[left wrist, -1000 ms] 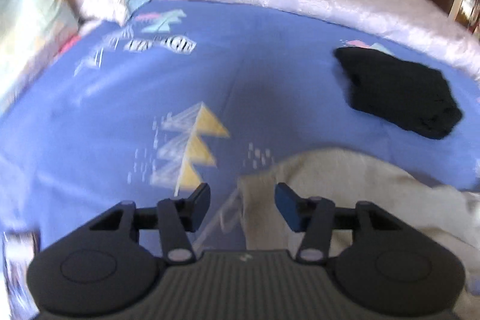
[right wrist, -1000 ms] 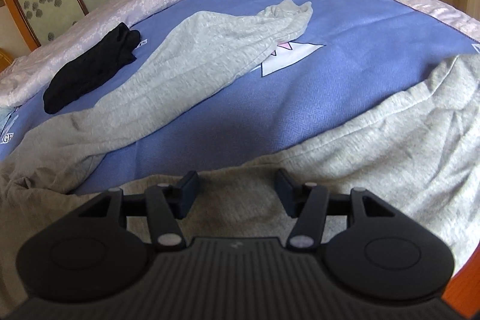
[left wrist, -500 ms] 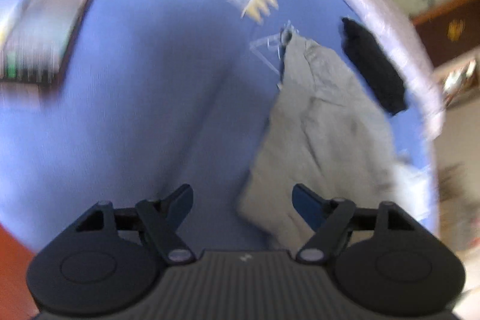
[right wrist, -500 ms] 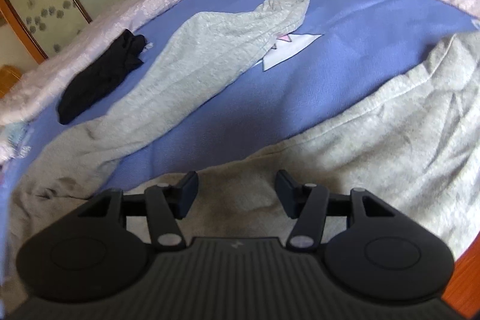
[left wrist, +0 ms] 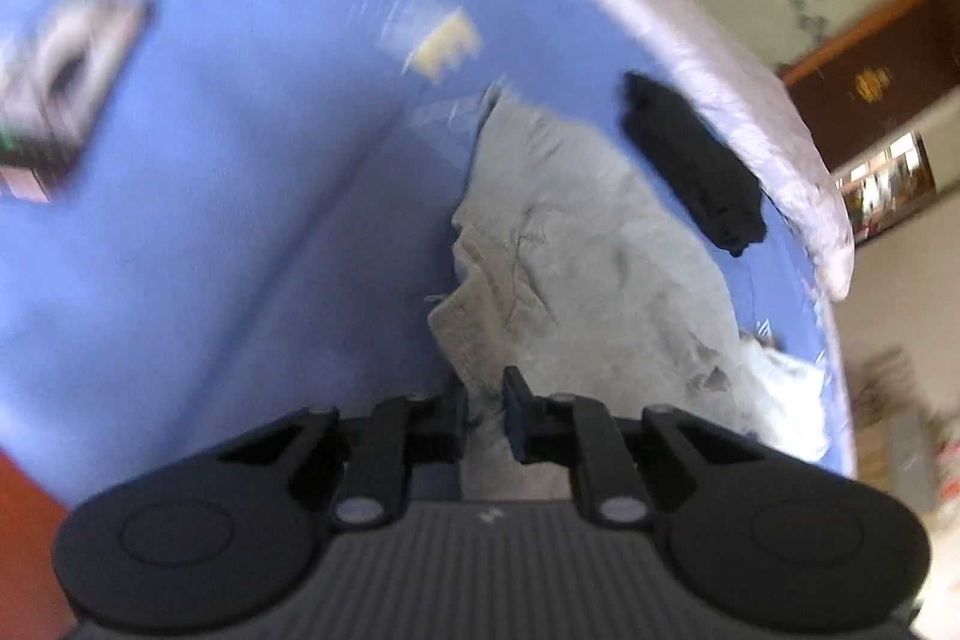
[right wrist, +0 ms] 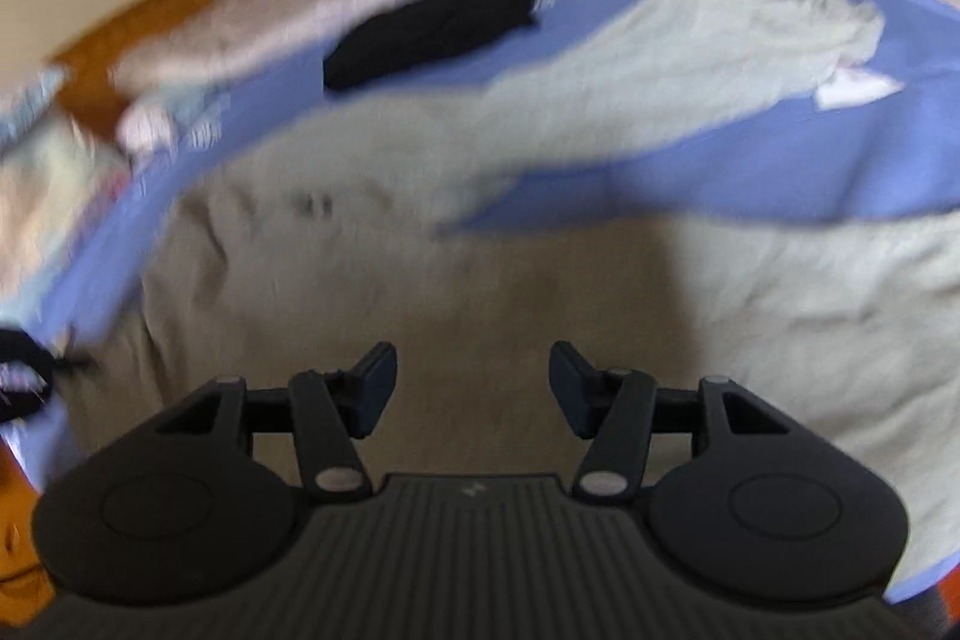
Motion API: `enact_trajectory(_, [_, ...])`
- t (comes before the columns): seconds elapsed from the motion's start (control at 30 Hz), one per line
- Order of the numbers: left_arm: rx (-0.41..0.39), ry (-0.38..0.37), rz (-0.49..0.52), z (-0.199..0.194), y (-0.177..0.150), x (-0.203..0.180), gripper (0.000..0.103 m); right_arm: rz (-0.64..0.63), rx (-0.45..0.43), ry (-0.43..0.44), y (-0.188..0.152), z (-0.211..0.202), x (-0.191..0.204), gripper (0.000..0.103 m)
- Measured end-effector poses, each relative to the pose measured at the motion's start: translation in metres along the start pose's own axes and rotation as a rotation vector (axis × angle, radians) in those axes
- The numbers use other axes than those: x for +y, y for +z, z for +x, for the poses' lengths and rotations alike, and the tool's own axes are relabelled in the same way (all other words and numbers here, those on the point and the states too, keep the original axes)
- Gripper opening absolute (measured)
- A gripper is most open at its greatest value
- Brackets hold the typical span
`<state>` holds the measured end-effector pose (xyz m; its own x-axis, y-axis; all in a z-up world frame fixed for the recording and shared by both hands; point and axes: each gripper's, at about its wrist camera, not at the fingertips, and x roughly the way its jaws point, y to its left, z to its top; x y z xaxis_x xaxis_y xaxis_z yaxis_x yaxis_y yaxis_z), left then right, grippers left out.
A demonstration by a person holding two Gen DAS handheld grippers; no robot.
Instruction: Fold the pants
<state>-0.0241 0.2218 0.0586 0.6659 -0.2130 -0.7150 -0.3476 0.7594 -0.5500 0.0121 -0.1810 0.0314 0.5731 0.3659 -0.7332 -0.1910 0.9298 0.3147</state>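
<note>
Light grey pants (left wrist: 570, 250) lie spread on a blue bedsheet (left wrist: 240, 160). My left gripper (left wrist: 486, 400) is at their near edge; its jaws are closing and a fold of the grey fabric is pinched between the pads. In the right wrist view the pants (right wrist: 540, 280) fill the foreground, one leg reaching to the far right. My right gripper (right wrist: 474, 382) hovers open over the wide grey part with nothing between its fingers. Both views are blurred by motion.
A folded black garment (left wrist: 690, 160) lies beyond the pants near the pale quilt (left wrist: 720, 70), also seen in the right wrist view (right wrist: 432, 28). A flat dark-framed object (left wrist: 60, 100) rests on the sheet at far left. Pillows (right wrist: 48, 172) sit at the bed's left end.
The left gripper's jaws went from wide apart to closed on the pants' edge. The right gripper swung left over the pants' wide part and stayed open.
</note>
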Motion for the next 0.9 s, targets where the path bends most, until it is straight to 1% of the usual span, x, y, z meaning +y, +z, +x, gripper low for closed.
enact_trajectory(0.03, [-0.020, 0.032, 0.052, -0.015, -0.003, -0.005, 0.012, -0.017, -0.025, -0.003, -0.003, -0.001, 0.002, 0.059])
enact_trajectory(0.07, [-0.028, 0.064, 0.084, -0.026, -0.006, -0.006, 0.012, -0.038, -0.025, -0.008, -0.004, 0.000, 0.005, 0.059])
enact_trajectory(0.1, [-0.021, 0.091, 0.092, -0.031, -0.010, -0.003, 0.012, -0.056, -0.026, -0.012, -0.003, 0.001, 0.006, 0.059])
enact_trajectory(0.17, [0.037, 0.136, 0.058, -0.023, -0.018, 0.009, 0.013, -0.054, -0.028, -0.007, -0.002, 0.003, 0.006, 0.060])
enact_trajectory(0.2, [0.076, 0.176, 0.039, -0.011, -0.022, 0.017, 0.019, -0.047, -0.031, -0.002, -0.001, 0.004, 0.003, 0.061])
enact_trajectory(0.23, [0.126, 0.219, 0.009, 0.005, -0.029, 0.027, 0.023, -0.043, -0.032, 0.000, 0.000, 0.005, 0.001, 0.062])
enact_trajectory(0.27, [0.139, 0.220, -0.021, 0.012, -0.034, 0.034, 0.025, -0.045, -0.032, 0.001, 0.001, 0.005, 0.001, 0.063])
enact_trajectory(0.3, [0.112, 0.213, -0.020, 0.009, -0.036, 0.033, 0.028, -0.053, -0.030, 0.000, 0.001, 0.006, 0.003, 0.063])
enact_trajectory(0.33, [0.121, 0.210, -0.004, 0.007, -0.033, 0.029, 0.031, -0.068, -0.025, -0.002, 0.002, 0.006, 0.004, 0.063])
enact_trajectory(0.37, [0.118, 0.212, 0.008, 0.002, -0.029, 0.025, 0.038, -0.079, -0.018, -0.001, 0.003, 0.005, 0.005, 0.063])
enact_trajectory(0.4, [0.087, 0.207, 0.014, -0.008, -0.024, 0.023, 0.041, -0.085, -0.013, 0.002, 0.002, 0.002, 0.004, 0.062])
enact_trajectory(0.43, [0.049, 0.201, 0.016, -0.019, -0.019, 0.022, 0.041, -0.082, -0.013, 0.008, 0.005, -0.001, 0.003, 0.061])
enact_trajectory(0.5, [-0.042, 0.185, 0.016, -0.041, -0.006, 0.018, 0.041, -0.080, -0.047, 0.025, 0.010, -0.008, 0.003, 0.061])
enact_trajectory(0.57, [-0.114, 0.165, 0.017, -0.054, 0.006, 0.013, 0.041, -0.099, -0.095, 0.043, 0.021, -0.014, 0.009, 0.056])
enact_trajectory(0.6, [-0.131, 0.151, 0.031, -0.054, 0.015, 0.008, 0.040, -0.110, -0.108, 0.052, 0.028, -0.014, 0.014, 0.051])
enact_trajectory(0.63, [-0.139, 0.135, 0.048, -0.049, 0.024, -0.002, 0.039, -0.126, -0.118, 0.069, 0.039, -0.011, 0.022, 0.046])
enact_trajectory(0.67, [-0.147, 0.115, 0.072, -0.044, 0.030, -0.012, 0.039, -0.140, -0.122, 0.085, 0.047, -0.007, 0.029, 0.044])
enact_trajectory(0.7, [-0.155, 0.091, 0.110, -0.035, 0.037, -0.025, 0.039, -0.154, -0.124, 0.105, 0.058, -0.001, 0.039, 0.039])
enact_trajectory(0.73, [-0.159, 0.076, 0.149, -0.022, 0.042, -0.039, 0.039, -0.160, -0.127, 0.124, 0.065, 0.003, 0.047, 0.037])
enact_trajectory(0.77, [-0.154, 0.064, 0.180, -0.009, 0.043, -0.053, 0.038, -0.164, -0.130, 0.160, 0.075, 0.010, 0.057, 0.037])
enact_trajectory(0.8, [-0.135, 0.044, 0.201, 0.009, 0.047, -0.063, 0.038, -0.164, -0.132, 0.191, 0.081, 0.016, 0.065, 0.037])
enact_trajectory(0.87, [-0.063, -0.009, 0.228, 0.044, 0.049, -0.081, 0.037, -0.158, -0.122, 0.238, 0.093, 0.034, 0.081, 0.037])
enact_trajectory(0.9, [-0.030, -0.006, 0.245, 0.064, 0.049, -0.088, 0.037, -0.154, -0.108, 0.253, 0.096, 0.046, 0.087, 0.037])
